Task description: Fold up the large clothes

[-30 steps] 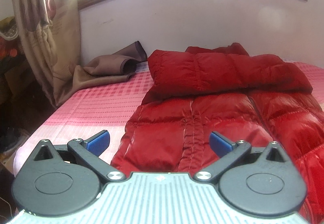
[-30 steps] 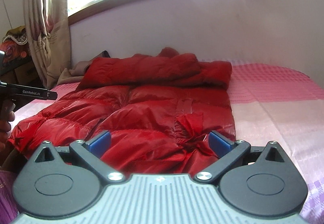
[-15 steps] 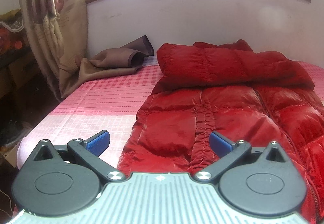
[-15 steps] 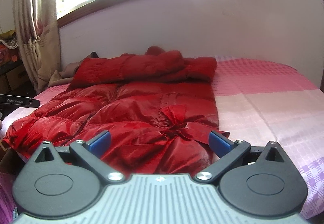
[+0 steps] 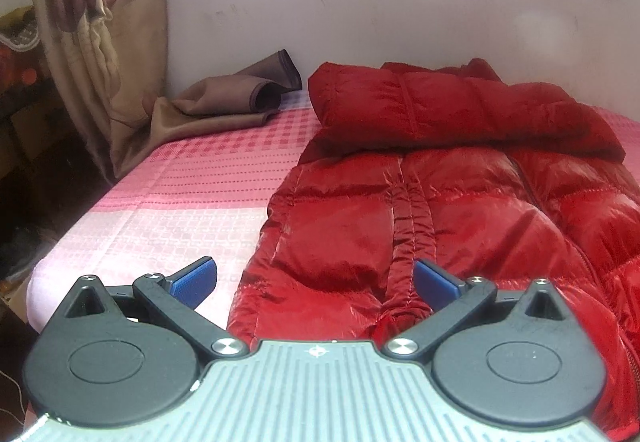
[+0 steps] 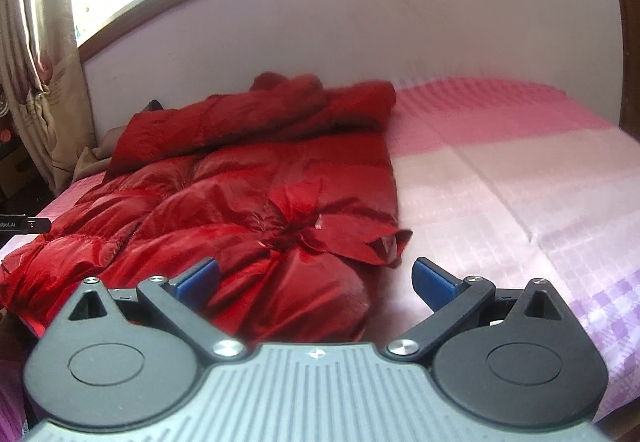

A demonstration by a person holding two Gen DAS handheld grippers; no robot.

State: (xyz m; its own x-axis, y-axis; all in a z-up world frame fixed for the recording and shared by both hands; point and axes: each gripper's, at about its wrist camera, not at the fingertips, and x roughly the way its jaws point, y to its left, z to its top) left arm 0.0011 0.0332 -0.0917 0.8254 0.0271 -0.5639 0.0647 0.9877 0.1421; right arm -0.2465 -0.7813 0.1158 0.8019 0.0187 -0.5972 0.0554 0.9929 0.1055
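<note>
A shiny red puffer coat [image 5: 448, 210] lies flat on the pink bed, its top part folded down across the body [image 5: 440, 106]. My left gripper [image 5: 316, 280] is open and empty, just above the coat's near left hem corner. In the right wrist view the coat [image 6: 248, 202] shows a knotted belt [image 6: 320, 226] near its right hem. My right gripper [image 6: 316, 278] is open and empty, over the near right hem corner. The left gripper's tip [image 6: 24, 225] shows at the left edge there.
The pink checked bedspread [image 5: 180, 202] lies bare left of the coat and also right of it [image 6: 500, 194]. A brown cloth [image 5: 232, 98] lies at the far left by the wall. A curtain [image 5: 92, 34] hangs at the left. The wall and window run behind the bed.
Both grippers have shifted outward, the left toward the coat's left hem corner, the right toward the right one. Both stay open. The coat has not moved.
</note>
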